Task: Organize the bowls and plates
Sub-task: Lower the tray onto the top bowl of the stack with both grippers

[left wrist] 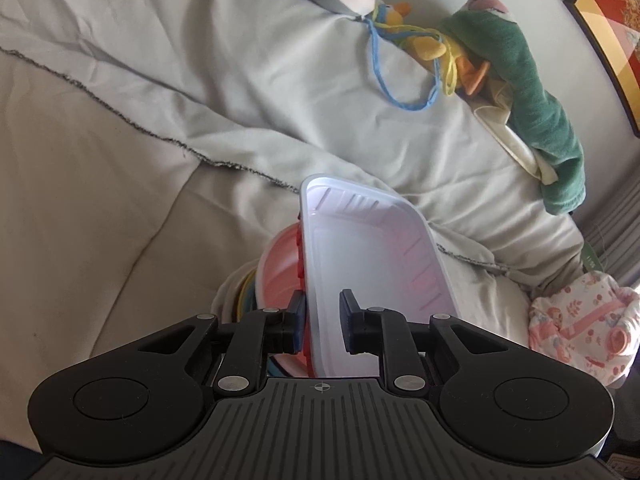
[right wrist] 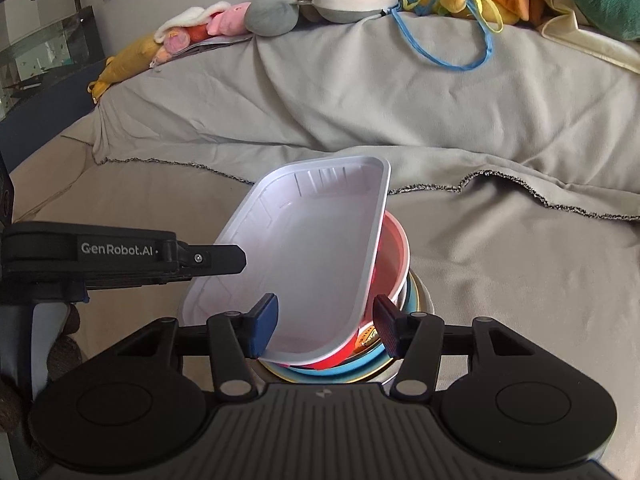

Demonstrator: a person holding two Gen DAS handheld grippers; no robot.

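From the left wrist camera, the left gripper [left wrist: 323, 322] has its fingers a modest gap apart, straddling the near left rim of the white tray [left wrist: 372, 252]; the left pad looks pressed to the outside of the wall, the right pad stands inside the tray and appears clear of it, so I cannot tell whether this is a true pinch or a loose straddle. The tray is tipped up on edge, leaning over the pink bowl [left wrist: 280, 268], which sits on the stack of coloured bowls and plates [left wrist: 244, 296] on the grey sheet [left wrist: 200, 120]; a floral cloth bundle [left wrist: 580, 332] lies near right, stuffed toys [left wrist: 500, 52] far off.

From the right wrist camera, the right gripper [right wrist: 328, 326] is spread wide, its fingers either side of the tray's [right wrist: 312, 248] near corner and gripping nothing; the left gripper [right wrist: 224, 259] reaches in from the left to the tray's rim. The pink bowl [right wrist: 394, 256] and the stack [right wrist: 344, 372] under it rest on the soft sheet [right wrist: 500, 260].

My worry is that thin plastic held by one edge may flex and slip out; dropped tilted, the tray could fail to nest, knock the pile askew, or slide off; the yielding bedding makes the whole stack liable to tip if pressed off-centre.
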